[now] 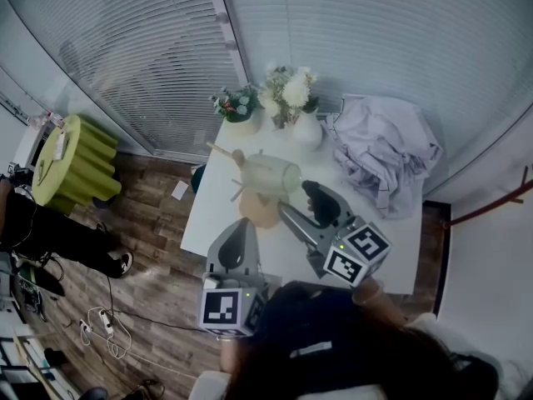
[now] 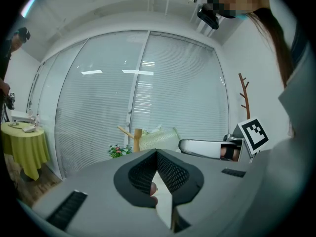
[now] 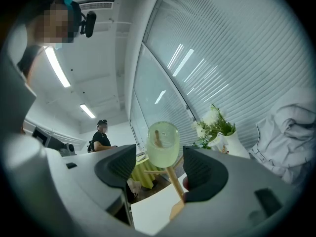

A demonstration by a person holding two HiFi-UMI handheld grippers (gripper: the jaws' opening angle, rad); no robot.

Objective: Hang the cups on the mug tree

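Your left gripper [image 2: 157, 154] has its jaws pressed together with nothing between them. In the head view it sits at the near left part of the white table [image 1: 208, 215], with its tip just near of the mug tree [image 1: 260, 209].

Your right gripper [image 3: 159, 169] has its jaws spread wide and holds nothing. The pale green cup [image 3: 163, 144] shows in the gap between them, with space on both sides, so neither pad touches it. The cup lies on its side over one of the tree's wooden pegs, its base turned toward the right gripper. From above, the right gripper reaches in from the near right, with its tips just beside the cup.

At the far edge of the table stand a white vase of flowers [image 1: 291, 90] and a smaller plant [image 1: 237, 104]. A crumpled pale cloth [image 1: 383, 152] lies at the far right.
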